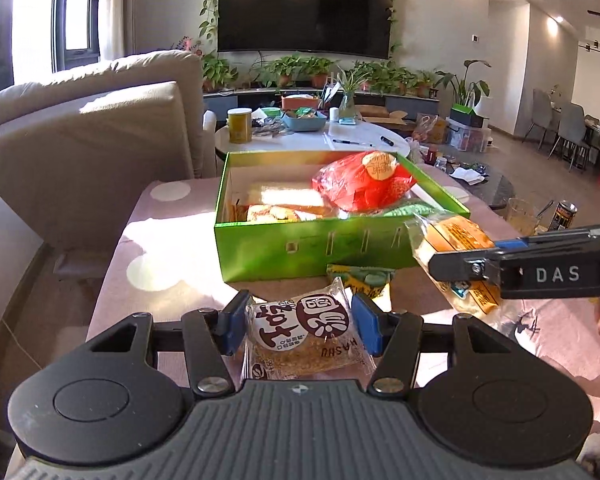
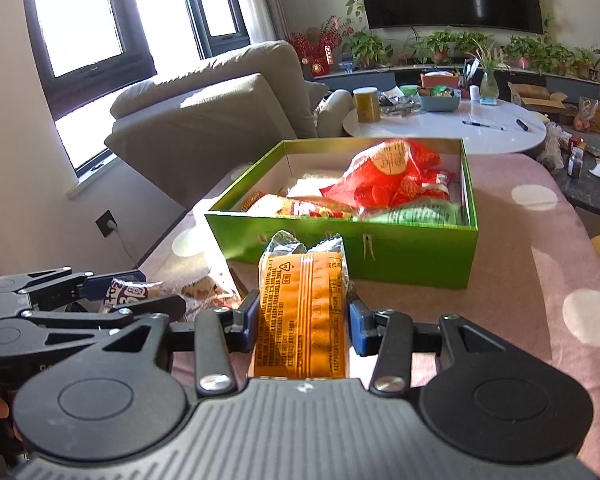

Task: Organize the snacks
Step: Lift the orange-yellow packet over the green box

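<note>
1. Two grippers each carry one snack in front of the green box [image 1: 324, 248], which is the landmark for every place below.
2. Left gripper [image 1: 300, 326]: its blue pads [image 1: 366, 330] press both sides of a clear-wrapped brown cake [image 1: 304, 330] with a dark round label; the cake lies flat between the fingers, its far end sticking out toward the box's near wall.
3. Right gripper [image 2: 303, 320]: its pads [image 2: 358, 330] clamp an orange packet [image 2: 304, 312] by its long edges; the packet's crimped end points at the box's near wall and reaches past the fingertips.
4. In the left wrist view the right gripper [image 1: 452, 266] comes in from the right, holding the orange packet [image 1: 456, 248] just in front of the box's right near corner.
5. In the right wrist view the left gripper [image 2: 100, 292] sits left of the box's near wall, the cake [image 2: 128, 292] in its grip.
6. Inside the box lie a red bag [image 1: 360, 182], a green packet [image 2: 416, 214] and a tan packet [image 1: 276, 212].
7. A small yellow-green packet [image 1: 360, 280] lies on the pink dotted cloth [image 2: 540, 264], touching the box's near wall.
</note>
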Demonstrator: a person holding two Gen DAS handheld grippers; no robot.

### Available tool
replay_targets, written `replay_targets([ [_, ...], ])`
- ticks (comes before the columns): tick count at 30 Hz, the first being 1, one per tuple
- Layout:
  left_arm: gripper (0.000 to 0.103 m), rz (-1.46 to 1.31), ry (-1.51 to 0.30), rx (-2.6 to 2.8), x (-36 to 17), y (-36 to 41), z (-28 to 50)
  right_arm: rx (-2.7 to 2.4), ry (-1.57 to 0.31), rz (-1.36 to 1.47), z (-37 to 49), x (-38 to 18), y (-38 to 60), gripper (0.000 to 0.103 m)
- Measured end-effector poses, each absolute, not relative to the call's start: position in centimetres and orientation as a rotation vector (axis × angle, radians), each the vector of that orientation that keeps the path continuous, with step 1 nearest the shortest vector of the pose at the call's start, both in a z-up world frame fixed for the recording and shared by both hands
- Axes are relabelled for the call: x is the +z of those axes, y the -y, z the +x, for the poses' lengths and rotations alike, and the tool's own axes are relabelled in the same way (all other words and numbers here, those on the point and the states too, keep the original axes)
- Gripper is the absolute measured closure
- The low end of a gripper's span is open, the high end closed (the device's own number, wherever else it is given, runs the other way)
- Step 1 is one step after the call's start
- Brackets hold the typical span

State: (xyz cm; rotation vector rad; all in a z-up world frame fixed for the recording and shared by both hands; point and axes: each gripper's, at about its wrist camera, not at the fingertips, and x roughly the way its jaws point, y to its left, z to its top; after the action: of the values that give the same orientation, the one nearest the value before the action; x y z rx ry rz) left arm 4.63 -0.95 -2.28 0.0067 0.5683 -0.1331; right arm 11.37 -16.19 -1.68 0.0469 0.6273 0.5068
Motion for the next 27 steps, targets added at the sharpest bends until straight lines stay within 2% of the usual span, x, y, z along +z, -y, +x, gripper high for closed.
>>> replay_targets([
  [12,0.051,0.022,-0.543,-0.135,-1.0,1.5,8.3,0.503,-0.572,0.076,14.3,-0.4,16.8,0.028],
  [27,0.051,0.029,-0.525,-0.129,-0.1,1.2,16.8,0.523,-0.513,0.149,21.2,1.7,15.8,0.028],
])
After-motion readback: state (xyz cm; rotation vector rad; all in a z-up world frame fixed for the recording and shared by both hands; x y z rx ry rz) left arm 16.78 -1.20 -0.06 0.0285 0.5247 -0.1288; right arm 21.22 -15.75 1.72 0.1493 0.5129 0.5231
